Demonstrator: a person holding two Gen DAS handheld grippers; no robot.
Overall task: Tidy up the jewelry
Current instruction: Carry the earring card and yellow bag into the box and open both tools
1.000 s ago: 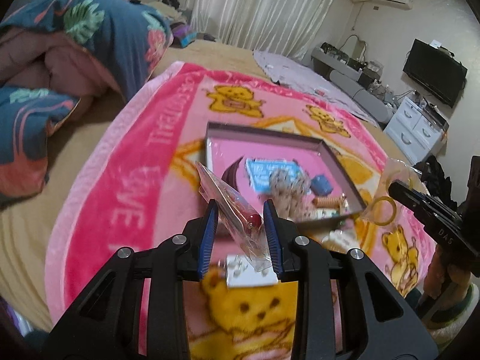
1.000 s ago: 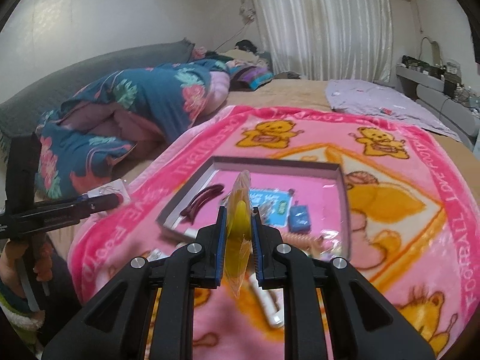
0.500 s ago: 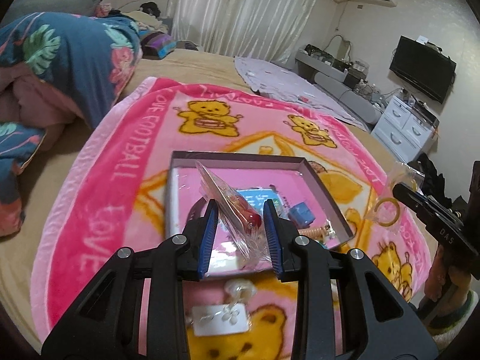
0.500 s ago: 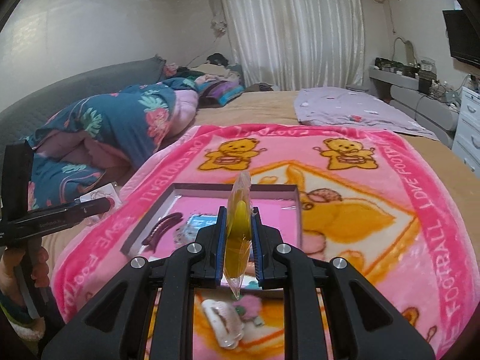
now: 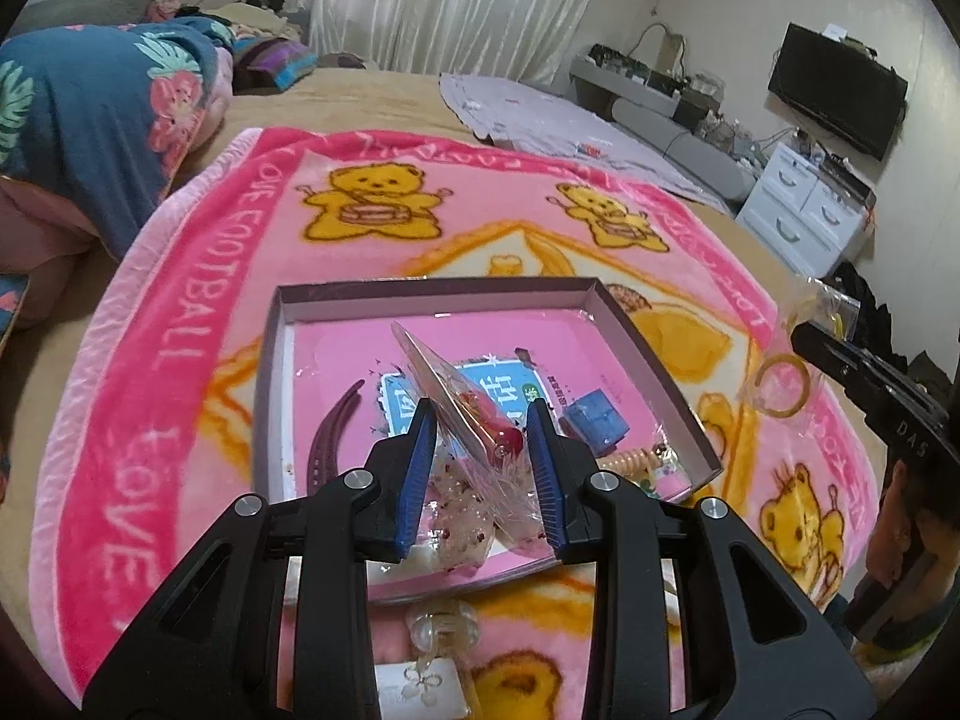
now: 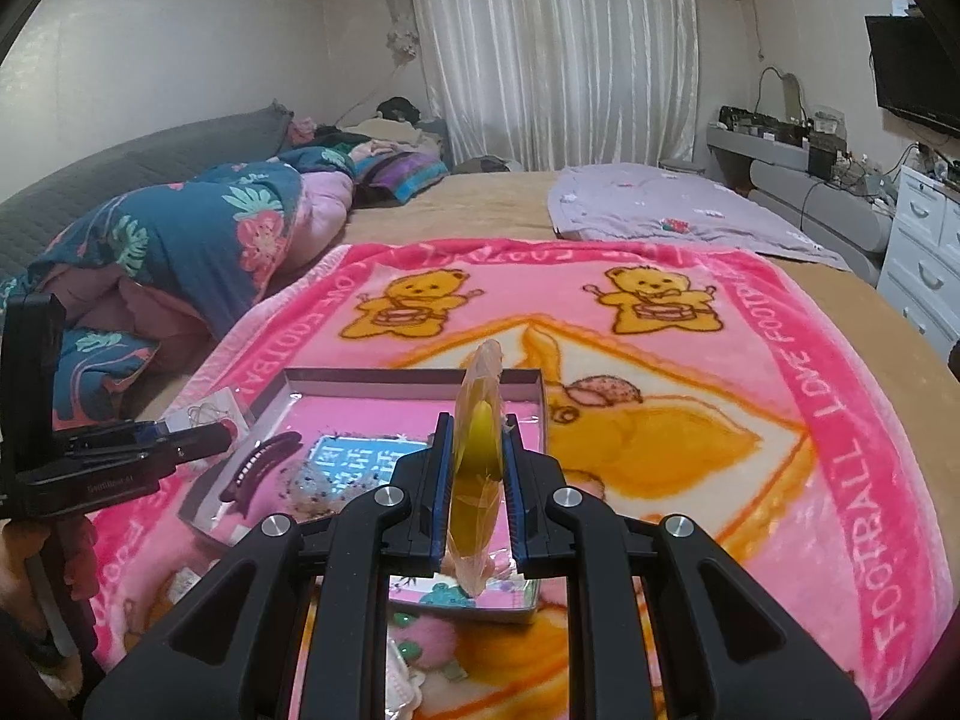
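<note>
Item: left gripper [image 5: 480, 468] clamps a clear packet [image 5: 474, 420] with a red piece; right gripper [image 6: 474, 480] clamps the yellow-ring packet [image 6: 477, 456]. I'd lower each into the tray [image 5: 654, 360] before letting go.

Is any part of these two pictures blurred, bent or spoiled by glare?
Left wrist view: fisheye bends the blanket edge and darkens the corners; glare on the tray floor; the bag between the fingers is sharp. Right wrist view: same bending; the near clip at the bottom is soft; the curtain is bright.
</note>
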